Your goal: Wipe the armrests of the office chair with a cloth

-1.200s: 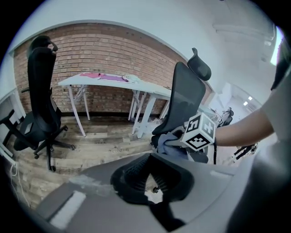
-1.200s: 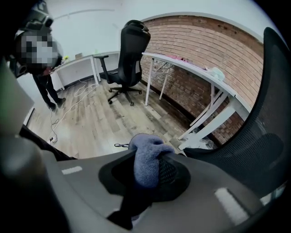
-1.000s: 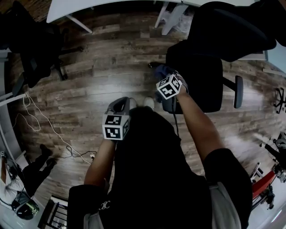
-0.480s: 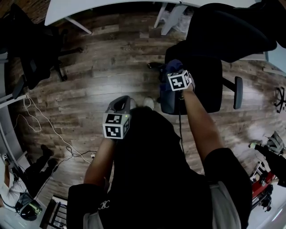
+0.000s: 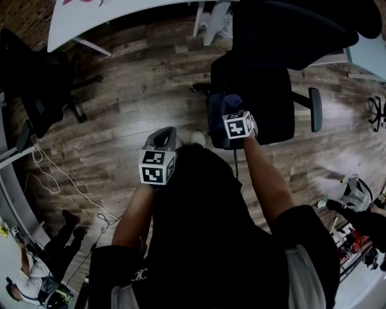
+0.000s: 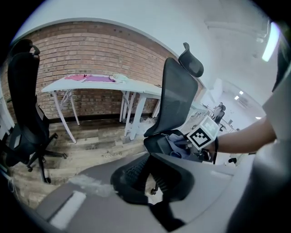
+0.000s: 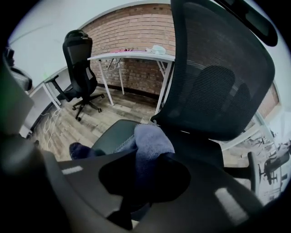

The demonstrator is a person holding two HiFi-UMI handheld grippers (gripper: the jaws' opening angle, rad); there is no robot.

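Observation:
A black office chair [image 5: 265, 99] with a mesh back [image 7: 218, 77] stands in front of me. My right gripper [image 5: 232, 113] is shut on a blue-grey cloth [image 7: 152, 141] that lies on the chair's left armrest [image 7: 111, 135]. In the head view the cloth [image 5: 231, 102] sits on the far half of that armrest [image 5: 216, 131]. The other armrest [image 5: 315, 108] is bare. My left gripper [image 5: 165, 136] hangs over the floor left of the chair, shut and empty. From the left gripper [image 6: 150, 182] I see the cloth [image 6: 175, 144] on the armrest [image 6: 157, 143].
A second black chair [image 5: 42, 78] stands at the left by a white table [image 5: 120, 13] along a brick wall [image 6: 91, 59]. A white cable [image 5: 60, 172] runs over the wooden floor. A person [image 5: 36, 277] is at the lower left, and some equipment [image 5: 356, 193] at the right.
My right gripper has slid the cloth along the left armrest, first away and then back toward me. The left gripper has stayed where it was.

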